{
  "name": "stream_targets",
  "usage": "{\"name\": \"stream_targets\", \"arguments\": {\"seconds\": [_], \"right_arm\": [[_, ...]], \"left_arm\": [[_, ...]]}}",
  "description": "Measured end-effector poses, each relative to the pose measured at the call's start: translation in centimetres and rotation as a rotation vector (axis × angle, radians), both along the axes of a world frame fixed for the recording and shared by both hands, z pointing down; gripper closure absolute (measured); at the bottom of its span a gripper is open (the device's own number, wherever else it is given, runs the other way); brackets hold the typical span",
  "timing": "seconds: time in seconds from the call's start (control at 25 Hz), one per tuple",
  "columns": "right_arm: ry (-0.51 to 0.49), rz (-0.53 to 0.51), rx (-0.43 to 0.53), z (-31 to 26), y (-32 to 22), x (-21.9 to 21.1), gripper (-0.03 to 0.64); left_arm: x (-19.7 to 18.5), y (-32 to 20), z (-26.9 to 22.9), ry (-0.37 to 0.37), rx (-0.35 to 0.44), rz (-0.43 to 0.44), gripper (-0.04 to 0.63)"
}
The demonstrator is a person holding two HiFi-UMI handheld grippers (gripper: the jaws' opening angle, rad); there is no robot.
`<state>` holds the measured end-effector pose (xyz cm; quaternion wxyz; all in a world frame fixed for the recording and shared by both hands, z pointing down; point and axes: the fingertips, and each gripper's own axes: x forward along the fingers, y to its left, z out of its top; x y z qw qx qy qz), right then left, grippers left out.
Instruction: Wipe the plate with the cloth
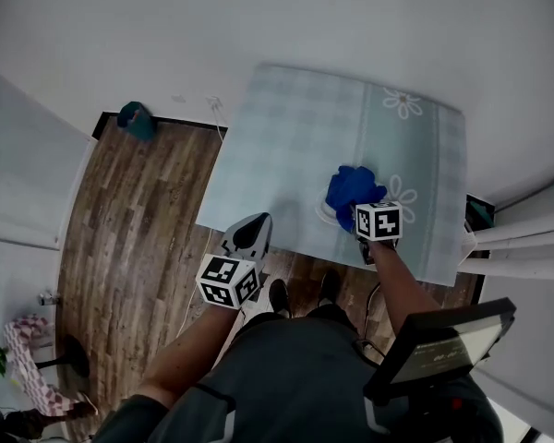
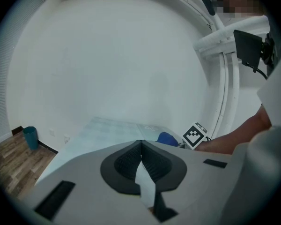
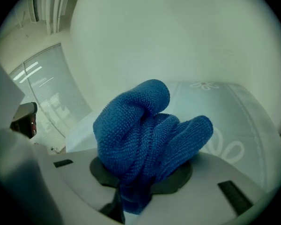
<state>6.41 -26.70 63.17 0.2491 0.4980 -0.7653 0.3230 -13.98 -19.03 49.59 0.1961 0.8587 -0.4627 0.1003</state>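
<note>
Head view: table (image 1: 286,146) w/ a pale checked cover fills top centre. The plate (image 1: 324,212) sits close to the table's near edge. Only a white sliver of rim shows, at 8 o'clock of the blue cloth (image 1: 354,187), which hides the rest. My right gripper (image 1: 369,218) comes onto it from 5 o'clock. The cover is open from 9 to 12 o'clock of the cloth. My left gripper (image 1: 252,230) hangs at the near edge, body over the wood floor (image 1: 129,210).

Left gripper view: jaws pressed together, nothing btwn them. Bare cover runs ahead to the far edge. Teal bin (image 2: 30,137) at 9 o'clock, by the wall.

Right gripper view: jaws clamped on the bunched cloth, which blocks the centre. Can't make out the plate here.
</note>
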Motion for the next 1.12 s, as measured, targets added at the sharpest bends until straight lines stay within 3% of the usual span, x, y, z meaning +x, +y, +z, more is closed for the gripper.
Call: {"name": "stream_targets", "arguments": {"seconds": [0.28,0.44,0.56,0.76,0.92,1.12], "right_arm": [[0.061,0.127,0.054,-2.8,1.7,5.3,0.499],[-0.008,0.177,0.16,-8.1,3.4,5.2,0.499],[-0.07,0.212,0.273,-13.5,4.5,4.9,0.499],[-0.084,0.204,0.447,-21.8,6.8,4.5,0.499],[-0.096,0.191,0.507,-25.5,8.3,4.3,0.499],[-0.032,0.16,0.583,-28.0,10.1,4.1,0.499]], "left_arm": [[1.4,-1.1,-1.8,0.027,0.044,0.061,0.586],[2.7,-1.9,-3.7,0.035,0.088,0.107,0.586],[3.5,-2.4,-6.2,0.08,0.113,0.104,0.586],[4.7,-3.1,-11.3,0.054,0.243,0.118,0.586],[5.3,-3.2,-13.3,0.07,0.261,0.147,0.586],[5.9,-2.6,-15.1,0.079,0.29,0.181,0.586]]}}
